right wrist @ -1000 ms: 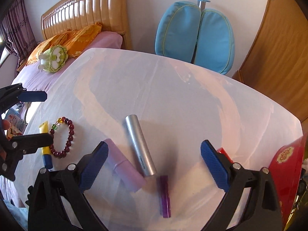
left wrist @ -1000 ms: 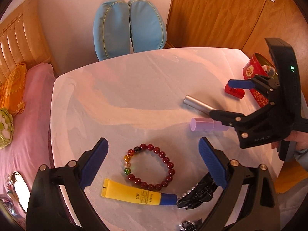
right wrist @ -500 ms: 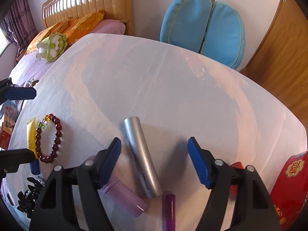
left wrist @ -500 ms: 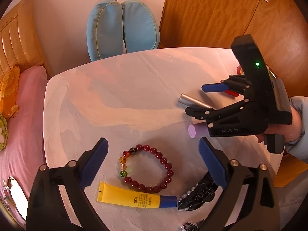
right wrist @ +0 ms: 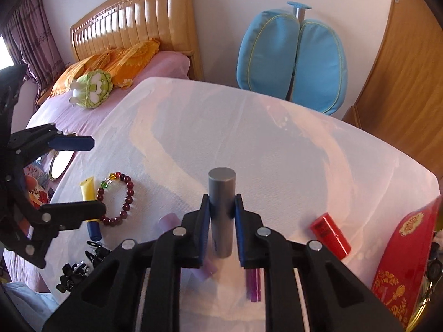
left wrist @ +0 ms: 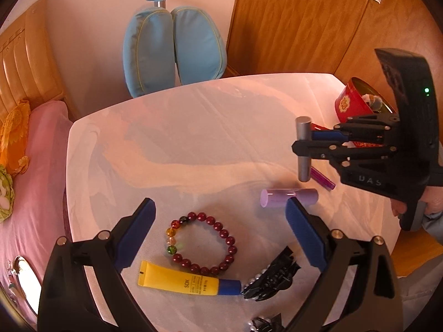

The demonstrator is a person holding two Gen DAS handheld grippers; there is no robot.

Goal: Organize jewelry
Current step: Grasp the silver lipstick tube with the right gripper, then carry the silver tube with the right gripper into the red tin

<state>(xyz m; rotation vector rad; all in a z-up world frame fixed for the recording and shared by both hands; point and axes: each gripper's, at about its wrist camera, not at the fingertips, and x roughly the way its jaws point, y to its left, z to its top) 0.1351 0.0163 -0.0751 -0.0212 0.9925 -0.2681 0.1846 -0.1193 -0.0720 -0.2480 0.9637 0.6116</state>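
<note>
Left wrist view: my left gripper [left wrist: 218, 232] spread wide, empty, hovering over bead bracelet [left wrist: 203, 244] and yellow tube [left wrist: 182, 278] on the white table [left wrist: 193, 138]. Lilac tube [left wrist: 288, 197] just right. My right gripper [right wrist: 221, 215], jaws just closing, now pinching silver tube [right wrist: 221, 207] upright, lifted beside red tin [left wrist: 353, 105].

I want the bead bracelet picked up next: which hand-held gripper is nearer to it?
Left. The left hand-held gripper hovers open right over the bead bracelet; the right hand-held gripper is off toward the red tin, clamping a silver tube.

One bracelet [left wrist: 203, 244], five tubes [left wrist: 288, 197], one tin [left wrist: 353, 105].
</note>
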